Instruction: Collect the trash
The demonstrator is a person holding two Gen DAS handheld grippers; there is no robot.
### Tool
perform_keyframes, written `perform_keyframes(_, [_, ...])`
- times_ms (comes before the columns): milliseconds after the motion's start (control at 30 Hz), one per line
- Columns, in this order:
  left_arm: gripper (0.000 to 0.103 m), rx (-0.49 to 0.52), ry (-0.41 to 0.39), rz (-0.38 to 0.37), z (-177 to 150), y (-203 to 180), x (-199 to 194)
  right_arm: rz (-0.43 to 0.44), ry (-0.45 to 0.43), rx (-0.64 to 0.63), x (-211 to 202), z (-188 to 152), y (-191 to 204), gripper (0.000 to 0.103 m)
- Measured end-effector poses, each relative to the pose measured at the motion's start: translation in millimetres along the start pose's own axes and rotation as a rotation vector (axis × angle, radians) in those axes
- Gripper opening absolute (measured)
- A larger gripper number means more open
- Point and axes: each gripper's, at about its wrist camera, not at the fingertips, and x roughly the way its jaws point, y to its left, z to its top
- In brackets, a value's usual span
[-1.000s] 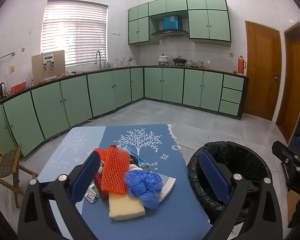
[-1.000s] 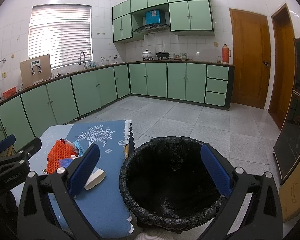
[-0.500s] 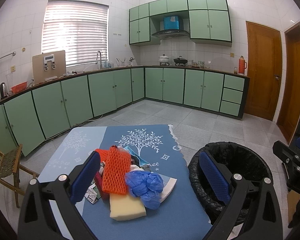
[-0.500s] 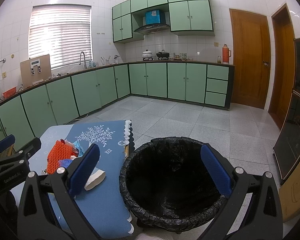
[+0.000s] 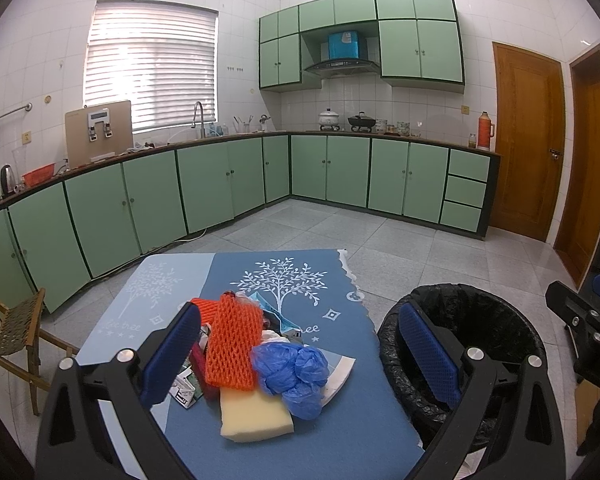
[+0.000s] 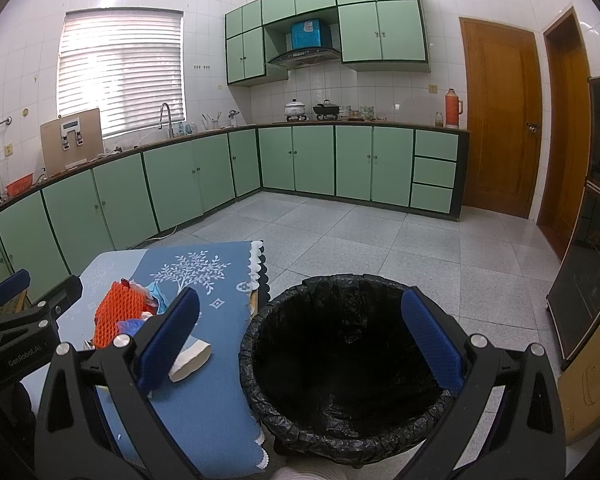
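Both jaws stand wide apart, holding nothing: left gripper [image 5: 300, 354] above the trash pile, right gripper [image 6: 300, 330] above the bin [image 6: 342, 436]. Trash sits heaped on the blue tablecloth [image 5: 340, 432]. Orange foam net [image 5: 232, 344], diamond-meshed, long axis running away from the camera, leaning on the heap. Crumpled blue plastic bag [image 5: 292, 374] just beside it. Pale yellow sponge block [image 5: 256, 414] lies flat at the near edge, partly under both. Bin is round, lined with wrinkled black film, standing on the floor beside the table.
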Motion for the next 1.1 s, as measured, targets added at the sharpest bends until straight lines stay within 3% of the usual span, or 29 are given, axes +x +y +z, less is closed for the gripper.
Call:
perform_keyframes(633, [0.097, -0.008, 0.016, 0.013, -2, 4, 8, 0.010, 0.012, 0.001, 13, -2, 7, 0.098])
perform_keyframes(1100, [0.097, -0.026, 0.082, 0.220, -21, 107, 52, 0.131, 0.077, -0.038, 72, -14, 76, 0.098])
